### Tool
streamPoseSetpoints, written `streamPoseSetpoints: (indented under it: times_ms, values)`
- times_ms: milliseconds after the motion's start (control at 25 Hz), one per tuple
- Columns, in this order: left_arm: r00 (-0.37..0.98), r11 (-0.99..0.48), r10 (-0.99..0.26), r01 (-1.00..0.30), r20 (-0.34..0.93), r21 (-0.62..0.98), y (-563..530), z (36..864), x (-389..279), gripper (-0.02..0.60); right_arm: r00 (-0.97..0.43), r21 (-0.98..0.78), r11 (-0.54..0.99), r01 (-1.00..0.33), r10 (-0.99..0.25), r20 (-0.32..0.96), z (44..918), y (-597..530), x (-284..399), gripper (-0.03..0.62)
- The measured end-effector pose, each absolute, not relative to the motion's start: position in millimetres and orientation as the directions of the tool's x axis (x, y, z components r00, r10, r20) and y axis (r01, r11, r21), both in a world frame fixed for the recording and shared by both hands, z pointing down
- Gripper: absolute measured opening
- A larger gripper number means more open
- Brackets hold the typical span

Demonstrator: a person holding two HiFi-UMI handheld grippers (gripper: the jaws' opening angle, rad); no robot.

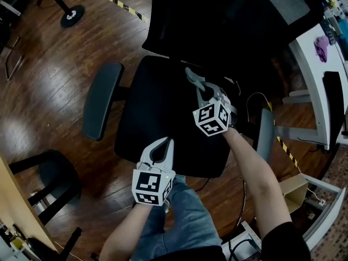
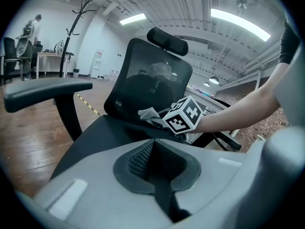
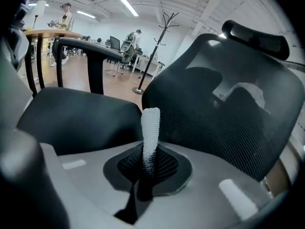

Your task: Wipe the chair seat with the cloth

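Note:
The black office chair seat (image 1: pixel 157 107) fills the middle of the head view, with its mesh backrest (image 1: pixel 217 26) behind it. My right gripper (image 1: pixel 198 87) hovers over the seat's right rear part, shut on a pale grey cloth (image 1: pixel 193 77). In the right gripper view the cloth (image 3: pixel 150 128) sticks up out of the closed jaws in a narrow strip, in front of the backrest (image 3: pixel 228 109). My left gripper (image 1: pixel 162 142) is shut on nothing at the seat's front edge. From its view I see the seat (image 2: pixel 102 132) and the right gripper's marker cube (image 2: pixel 184 115) beside the cloth (image 2: pixel 149 113).
The chair's left armrest (image 1: pixel 102 99) and right armrest (image 1: pixel 265 135) flank the seat. A white desk (image 1: pixel 312 64) stands at the right, a black stool (image 1: pixel 51 173) at the lower left. Striped tape (image 1: pixel 114 1) crosses the wooden floor. People stand far off in the room (image 3: pixel 64 15).

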State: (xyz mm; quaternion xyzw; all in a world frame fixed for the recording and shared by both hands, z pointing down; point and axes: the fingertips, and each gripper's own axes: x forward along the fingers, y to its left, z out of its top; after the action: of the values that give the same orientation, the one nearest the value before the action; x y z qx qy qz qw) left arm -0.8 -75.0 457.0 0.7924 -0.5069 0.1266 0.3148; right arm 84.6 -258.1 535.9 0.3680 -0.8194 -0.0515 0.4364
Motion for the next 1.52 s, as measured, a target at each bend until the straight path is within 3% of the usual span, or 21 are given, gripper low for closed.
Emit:
streamPoseSetpoints:
  times_ms: [680, 1520]
  values:
    - [0.398, -0.207, -0.709, -0.906, 0.582, 0.368, -110.9, 489.0, -3.6, 0.004, -0.292, 0.361, 0.78, -0.512, -0.553, 0.78, 604.4, -305.1, 99.9, 0.009]
    - [0.473, -0.31, -0.672, -0.879, 0.57, 0.363, -23.1, 484.4, -5.2, 0.004, -0.336, 0.313, 0.779, -0.543, -0.543, 0.769, 586.0, -138.6, 76.9, 0.009]
